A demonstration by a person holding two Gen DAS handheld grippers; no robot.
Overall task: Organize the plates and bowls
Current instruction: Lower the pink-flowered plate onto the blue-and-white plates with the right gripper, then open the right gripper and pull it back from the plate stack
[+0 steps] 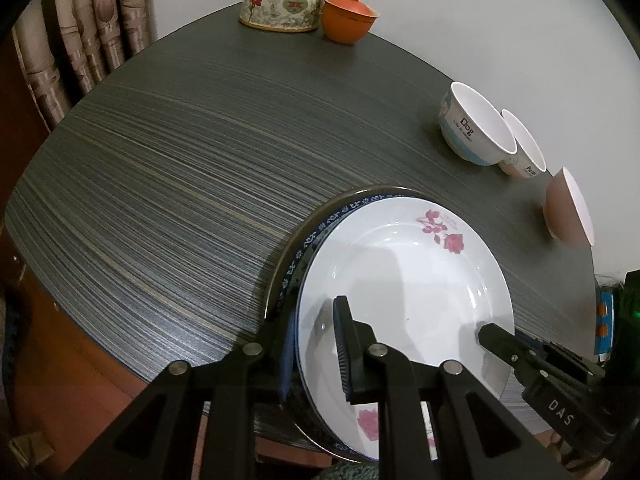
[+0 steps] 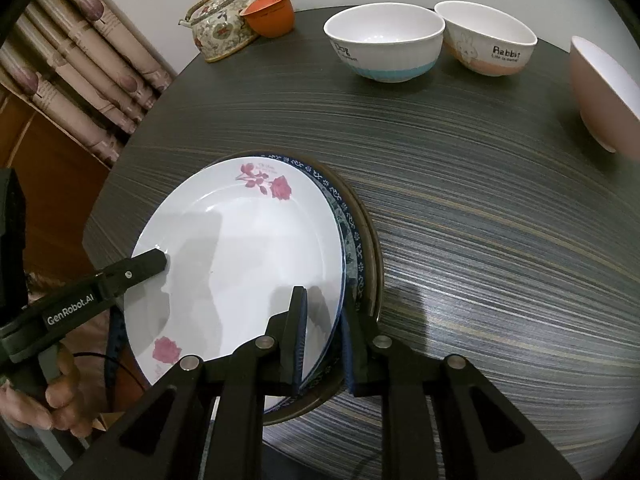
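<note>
- left gripper [image 1: 316,344]: jaws nearly together, clamped across the near-left rim of the plate stack; one pad over the white inner face, the other under the edge.
- right gripper [image 2: 324,340]: jaws likewise pinched on the opposite, right-hand rim; whether the outer pad catches only the rose plate or also the blue-patterned plate cannot be told.
- each gripper shows in the other's view, coming in from the far side of the dish; a hand [image 2: 36,396] on the left gripper's handle is visible at the lower left of the right wrist view.
- rose plate [image 2: 240,264] sits on top, slightly offset from the blue-patterned plate [image 2: 352,240] and a dark-rimmed plate [image 2: 374,256] under it; stack lies at the near edge of the table [image 2: 480,220].
- key relation: the grip line runs across the plate's width, the two hands about equally near, so any lift should be level and shared.
- bowls lie well apart, beyond and right of the stack: dog bowl [image 2: 384,40], rabbit bowl [image 2: 486,40], pink bowl [image 2: 600,92]; right hand is nearer them.
- teapot [image 2: 220,24] and orange cup [image 2: 270,16] stand at the far edge, clear of the work.
- judgement: plates look gathered; bowls not yet nested.
</note>
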